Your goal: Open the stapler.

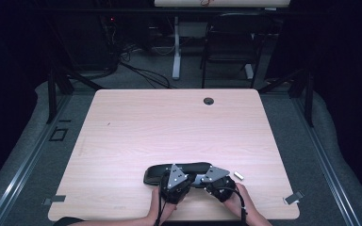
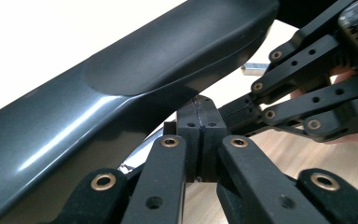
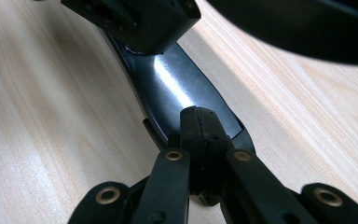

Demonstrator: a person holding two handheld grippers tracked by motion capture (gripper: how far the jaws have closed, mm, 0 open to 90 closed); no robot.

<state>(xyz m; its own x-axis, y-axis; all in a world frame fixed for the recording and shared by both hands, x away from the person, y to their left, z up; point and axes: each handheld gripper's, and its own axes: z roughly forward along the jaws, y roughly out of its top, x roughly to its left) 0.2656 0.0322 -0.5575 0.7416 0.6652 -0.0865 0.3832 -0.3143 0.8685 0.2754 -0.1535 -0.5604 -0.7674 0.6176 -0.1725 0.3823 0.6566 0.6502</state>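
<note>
Broadly, wooden table [image 1: 169,127] spans mid-frame of the high view, bare apart from things at its lower centre. Black glossy case [image 1: 179,170], long and curved like a spectacle case, lies at lower centre, just above both hands; hinged lid looks raised in the left gripper view, filling upper left there. Left gripper [image 1: 173,184] sits at the case's near edge, lower centre; right gripper [image 1: 217,181] just right of it. Both claws clenched, pads pressed flat together at mid-frame in each gripper view; whether anything thin is pinched between them, cannot tell. Small pale block [image 1: 238,175] lies right of the case, apart from it.

Judgement: step is working at the case's lower shell. Keep one claw steadying the shell, move the other slowly; glossy plastic likely slips, so avoid sideways tugs that skid the case toward the block.
</note>
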